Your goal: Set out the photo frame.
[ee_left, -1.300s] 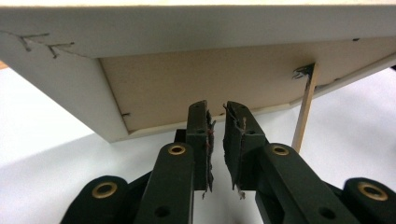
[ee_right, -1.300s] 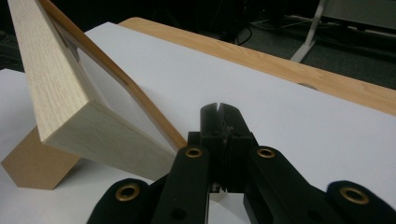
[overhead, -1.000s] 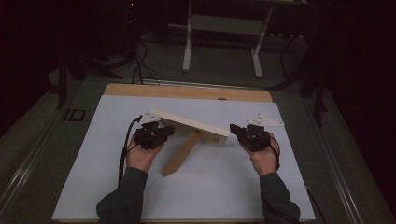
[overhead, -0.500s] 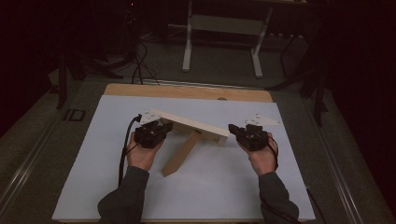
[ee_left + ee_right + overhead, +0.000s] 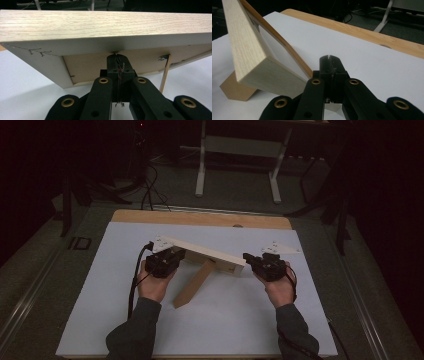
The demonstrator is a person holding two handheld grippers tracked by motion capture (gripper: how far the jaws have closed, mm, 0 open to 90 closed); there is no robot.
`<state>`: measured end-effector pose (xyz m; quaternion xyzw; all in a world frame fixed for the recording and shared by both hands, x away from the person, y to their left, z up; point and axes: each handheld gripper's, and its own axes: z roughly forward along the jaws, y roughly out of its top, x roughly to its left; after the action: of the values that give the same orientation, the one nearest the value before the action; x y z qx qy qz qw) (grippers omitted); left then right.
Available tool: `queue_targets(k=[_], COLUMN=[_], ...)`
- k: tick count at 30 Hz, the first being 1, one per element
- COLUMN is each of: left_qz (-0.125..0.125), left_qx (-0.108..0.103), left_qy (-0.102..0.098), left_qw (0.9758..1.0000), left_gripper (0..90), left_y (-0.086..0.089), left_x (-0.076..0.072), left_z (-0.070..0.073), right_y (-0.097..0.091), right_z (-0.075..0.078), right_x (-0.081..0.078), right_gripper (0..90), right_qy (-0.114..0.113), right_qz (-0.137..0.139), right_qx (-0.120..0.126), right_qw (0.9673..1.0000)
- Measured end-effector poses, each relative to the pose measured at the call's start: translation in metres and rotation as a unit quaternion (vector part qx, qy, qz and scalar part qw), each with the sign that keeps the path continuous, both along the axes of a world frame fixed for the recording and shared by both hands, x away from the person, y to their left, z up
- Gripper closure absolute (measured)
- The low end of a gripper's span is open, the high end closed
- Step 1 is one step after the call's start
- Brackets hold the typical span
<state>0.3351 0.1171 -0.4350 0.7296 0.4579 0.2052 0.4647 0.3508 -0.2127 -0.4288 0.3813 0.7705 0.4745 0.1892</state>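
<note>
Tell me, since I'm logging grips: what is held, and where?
Each hand-held gripper is shut at one end of the wooden box; whether either pinches its thin edge cannot be told.

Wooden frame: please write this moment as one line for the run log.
frame: raised, tilted | left tool: shut at its edge | right tool: shut at its other end | block: on white sheet

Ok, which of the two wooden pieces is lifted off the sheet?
The long pale board, held tilted between both tools. The shorter tan block lies flat on the white sheet beneath it.
</note>
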Motion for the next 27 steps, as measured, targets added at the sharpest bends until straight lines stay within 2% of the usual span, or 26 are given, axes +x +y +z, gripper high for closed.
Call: queue_targets(k=[9, 27], left_qz=[-0.005, -0.021], left_qx=[0.003, 0.012], left_qy=[0.002, 0.004], left_qw=[1.0, 0.9997], left_gripper=[90.0, 89.9], left_y=[-0.004, -0.023], left_x=[0.001, 0.002], left_z=[0.0, 0.002], right_y=[0.004, 0.006], right_z=[-0.002, -0.003], right_x=[-0.002, -0.007], right_gripper=[89.8, 89.9], right_qy=[0.001, 0.002], right_qz=[0.011, 0.022], right_qx=[-0.002, -0.005], right_qw=[0.9999, 0.9997])
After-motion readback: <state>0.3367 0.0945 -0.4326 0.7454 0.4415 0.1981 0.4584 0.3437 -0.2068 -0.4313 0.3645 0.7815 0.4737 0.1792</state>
